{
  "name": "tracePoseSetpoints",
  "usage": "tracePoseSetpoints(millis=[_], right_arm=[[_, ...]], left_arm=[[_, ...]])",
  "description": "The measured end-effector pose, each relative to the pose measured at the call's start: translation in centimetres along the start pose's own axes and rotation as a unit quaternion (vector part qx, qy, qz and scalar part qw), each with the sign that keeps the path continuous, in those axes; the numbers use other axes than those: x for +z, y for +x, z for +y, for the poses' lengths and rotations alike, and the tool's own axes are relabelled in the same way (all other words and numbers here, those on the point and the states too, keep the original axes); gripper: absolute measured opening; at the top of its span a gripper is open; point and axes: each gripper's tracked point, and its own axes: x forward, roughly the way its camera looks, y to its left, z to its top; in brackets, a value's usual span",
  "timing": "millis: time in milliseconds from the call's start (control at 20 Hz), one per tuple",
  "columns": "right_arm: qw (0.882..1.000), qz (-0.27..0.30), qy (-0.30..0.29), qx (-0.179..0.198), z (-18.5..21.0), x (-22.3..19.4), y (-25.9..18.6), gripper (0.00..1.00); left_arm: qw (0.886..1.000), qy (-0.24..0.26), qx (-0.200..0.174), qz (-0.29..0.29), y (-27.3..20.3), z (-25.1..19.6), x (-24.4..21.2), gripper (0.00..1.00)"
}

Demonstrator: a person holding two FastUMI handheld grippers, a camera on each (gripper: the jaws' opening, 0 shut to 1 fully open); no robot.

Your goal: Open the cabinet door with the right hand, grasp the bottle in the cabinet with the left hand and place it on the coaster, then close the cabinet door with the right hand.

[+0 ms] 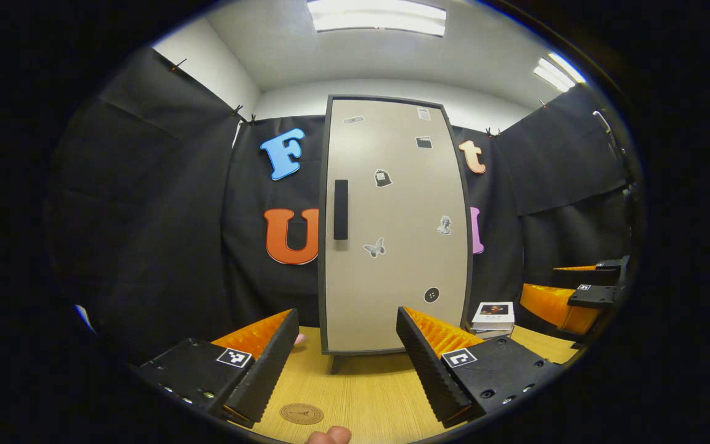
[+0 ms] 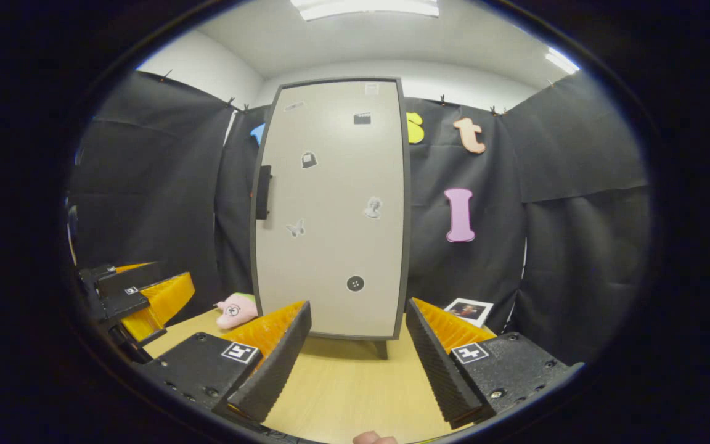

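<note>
A tall beige cabinet [image 1: 392, 222] with a dark frame stands at the back of the wooden table, its door closed; the bottle is hidden behind it. A black vertical handle [image 1: 341, 209] sits near the door's left edge, also seen as handle [image 2: 263, 192] on the cabinet [image 2: 330, 209]. A round brown coaster [image 1: 301, 413] lies on the table close in front of my left gripper [image 1: 346, 364], which is open and holds nothing. My right gripper [image 2: 358, 357] is open too, a short way before the cabinet. The right gripper [image 1: 567, 302] appears at the right of the left gripper view.
A small stack of books [image 1: 493, 317] lies right of the cabinet, seen also as books [image 2: 469, 310]. A pink plush toy [image 2: 236, 309] rests on the table [image 2: 342, 388] left of the cabinet. The left gripper [image 2: 145, 296] appears at the left of the right gripper view.
</note>
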Motion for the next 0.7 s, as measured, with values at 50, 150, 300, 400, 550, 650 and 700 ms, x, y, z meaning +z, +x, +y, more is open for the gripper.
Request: tracePoseSetpoints(millis=[50,150,300,400,550,650,700], right_arm=[[1.000,0.000,-0.001,0.002,0.2,0.0,0.1,0.99],[1.000,0.000,-0.003,0.008,0.7,0.3,0.6,0.99],[1.000,-0.007,-0.006,0.026,1.9,1.6,1.9,0.99],[0.999,-0.013,-0.017,0.043,3.0,3.0,3.0,0.99],[0.997,-0.020,-0.020,0.074,5.4,4.9,5.6,0.99],[0.995,-0.018,-0.020,0.097,7.0,6.2,7.8,0.99],[0.994,-0.014,-0.022,0.110,8.2,6.7,9.2,0.99]], left_arm=[[1.000,0.000,-0.001,0.000,-0.1,0.0,0.0,0.96],[1.000,0.001,-0.001,0.002,-0.2,0.1,-0.2,0.96],[1.000,-0.003,0.001,0.005,-0.3,0.5,-0.3,0.96],[1.000,-0.005,0.002,0.010,-0.4,0.6,-0.5,0.96],[1.000,-0.001,0.008,0.015,-0.6,1.1,-0.7,0.96],[1.000,0.001,0.011,0.018,-0.9,1.3,-0.8,0.96],[1.000,0.002,0.013,0.018,-0.9,1.5,-0.7,0.96]])
